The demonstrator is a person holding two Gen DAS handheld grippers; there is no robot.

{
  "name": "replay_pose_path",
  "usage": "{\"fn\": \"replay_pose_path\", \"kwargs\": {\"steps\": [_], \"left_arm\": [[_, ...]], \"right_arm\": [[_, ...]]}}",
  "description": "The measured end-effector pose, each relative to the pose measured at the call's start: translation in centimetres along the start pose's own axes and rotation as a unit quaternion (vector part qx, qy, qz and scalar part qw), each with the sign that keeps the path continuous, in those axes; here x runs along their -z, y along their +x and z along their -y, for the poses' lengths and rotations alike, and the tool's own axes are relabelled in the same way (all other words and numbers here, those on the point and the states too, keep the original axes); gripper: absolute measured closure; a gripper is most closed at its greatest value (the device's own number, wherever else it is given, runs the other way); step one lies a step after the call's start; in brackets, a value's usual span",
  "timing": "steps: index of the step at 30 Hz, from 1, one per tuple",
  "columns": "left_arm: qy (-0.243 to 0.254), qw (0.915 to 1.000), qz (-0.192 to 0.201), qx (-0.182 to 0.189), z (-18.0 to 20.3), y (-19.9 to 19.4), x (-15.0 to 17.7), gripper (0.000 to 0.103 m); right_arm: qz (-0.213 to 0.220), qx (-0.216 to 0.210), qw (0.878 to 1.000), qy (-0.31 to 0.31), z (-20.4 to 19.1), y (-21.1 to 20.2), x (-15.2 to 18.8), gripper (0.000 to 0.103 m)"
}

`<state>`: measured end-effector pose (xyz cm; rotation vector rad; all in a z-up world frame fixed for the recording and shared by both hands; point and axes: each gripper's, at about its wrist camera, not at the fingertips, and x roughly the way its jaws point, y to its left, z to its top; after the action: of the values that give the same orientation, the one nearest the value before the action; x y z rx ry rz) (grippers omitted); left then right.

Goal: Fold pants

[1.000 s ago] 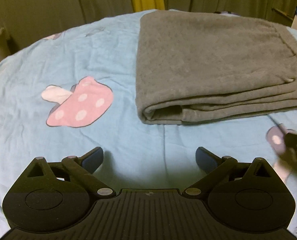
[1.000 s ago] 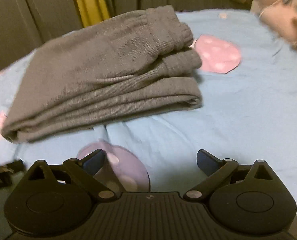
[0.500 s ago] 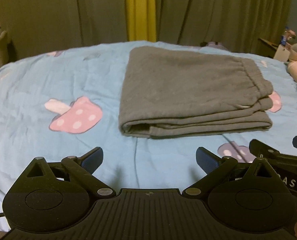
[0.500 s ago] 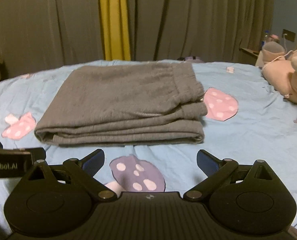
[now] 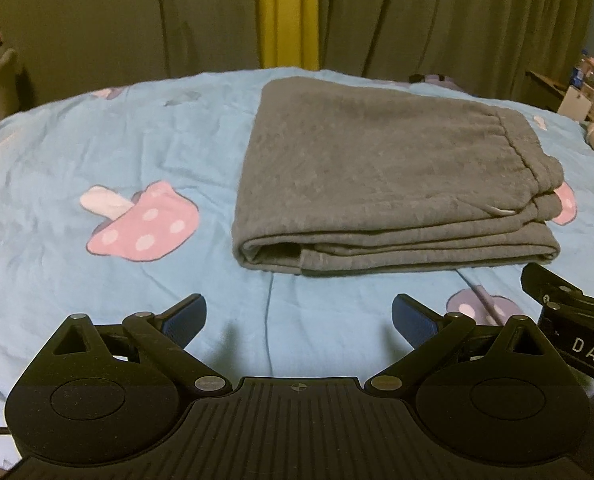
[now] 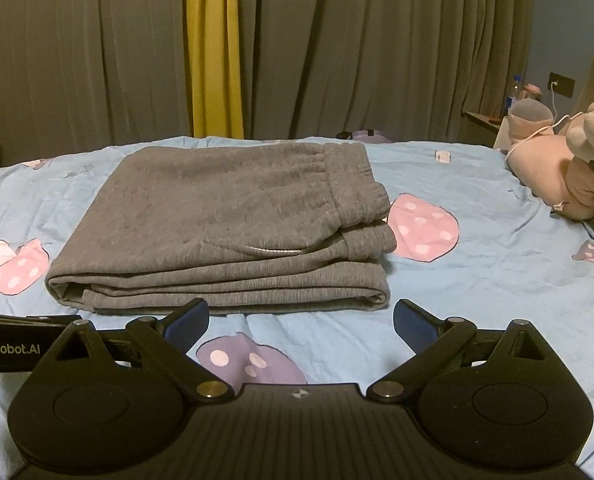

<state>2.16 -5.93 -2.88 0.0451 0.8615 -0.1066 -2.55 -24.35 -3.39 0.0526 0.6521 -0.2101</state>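
Observation:
The grey pants (image 5: 385, 184) lie folded in a flat stack on the light blue bedsheet (image 5: 97, 152), waistband to the right. They also show in the right wrist view (image 6: 225, 224). My left gripper (image 5: 299, 320) is open and empty, held back from the near fold of the pants. My right gripper (image 6: 301, 320) is open and empty, just in front of the pants' near edge. Part of the right gripper shows at the right edge of the left wrist view (image 5: 569, 312).
The sheet has pink mushroom prints (image 5: 143, 226) and a purple one (image 6: 249, 360). A pink plush toy (image 6: 565, 172) lies at the right of the bed. Grey curtains with a yellow strip (image 6: 215, 52) hang behind. A nightstand with a bottle (image 6: 513, 96) stands far right.
Both grippers have pulled back and risen from the pants, so the whole folded stack is now in view. The pants have not moved. Both grippers stayed open.

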Motion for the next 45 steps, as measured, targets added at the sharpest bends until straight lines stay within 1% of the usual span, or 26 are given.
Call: {"fn": "replay_pose_path", "kwargs": {"steps": [6, 15, 23, 45], "left_arm": [[-0.006, 1.0, -0.005, 0.005, 0.0, 0.5, -0.2, 0.001], [0.021, 0.9997, -0.009, 0.007, 0.6, 1.1, 0.1, 0.001], [0.018, 0.9997, -0.018, 0.005, 0.2, 1.5, 0.2, 0.001], [0.014, 0.9996, -0.026, 0.004, 0.1, 1.8, 0.3, 0.001]], "right_arm": [[-0.004, 0.0, 1.0, 0.005, 0.2, 0.5, 0.0, 0.004], [-0.007, 0.003, 1.0, -0.001, 0.0, 0.8, 0.2, 0.004], [-0.009, 0.001, 1.0, -0.014, -0.3, 1.0, 0.3, 0.004], [-0.01, 0.001, 1.0, -0.008, -0.1, 1.1, 0.3, 0.004]]}}
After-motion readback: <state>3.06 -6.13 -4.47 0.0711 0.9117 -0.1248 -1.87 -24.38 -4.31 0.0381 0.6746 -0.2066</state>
